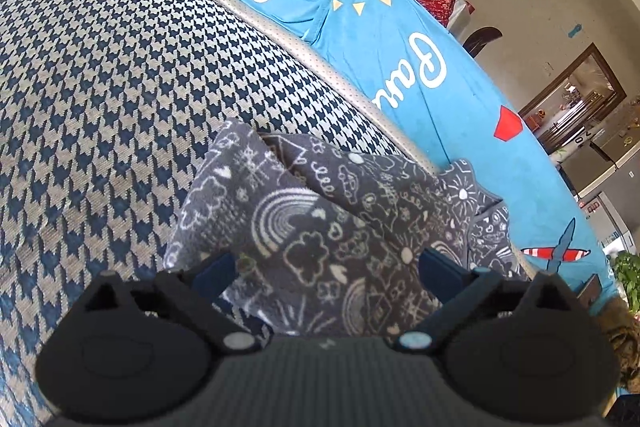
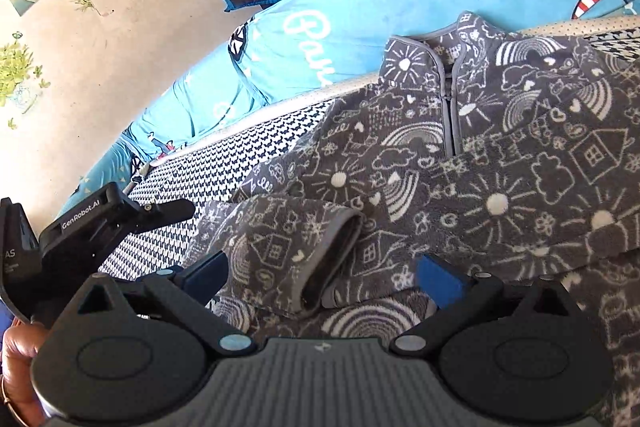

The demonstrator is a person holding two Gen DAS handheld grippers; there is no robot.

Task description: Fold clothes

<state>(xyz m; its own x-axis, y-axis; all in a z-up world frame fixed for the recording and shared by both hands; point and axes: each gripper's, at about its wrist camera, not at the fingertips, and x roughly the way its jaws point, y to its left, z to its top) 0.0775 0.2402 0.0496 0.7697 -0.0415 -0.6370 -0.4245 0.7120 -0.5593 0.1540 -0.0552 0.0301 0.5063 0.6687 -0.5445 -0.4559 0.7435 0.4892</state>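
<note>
The dark grey fleece zip jacket with white doodle print [image 2: 460, 155] lies spread on the navy-and-beige houndstooth cushion [image 1: 120, 87], directly ahead of both grippers. Its sleeve cuff [image 2: 328, 259] lies between the spread fingers of the right hand-held gripper [image 2: 320, 277], which grips nothing. The left hand-held gripper [image 1: 324, 273] is likewise spread, over the jacket's edge. Beyond the cushion lies a bright blue printed blanket [image 1: 360, 39].

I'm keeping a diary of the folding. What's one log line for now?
step: folding jacket | sleeve laid across front | left tool open | right tool open | on sofa
</note>
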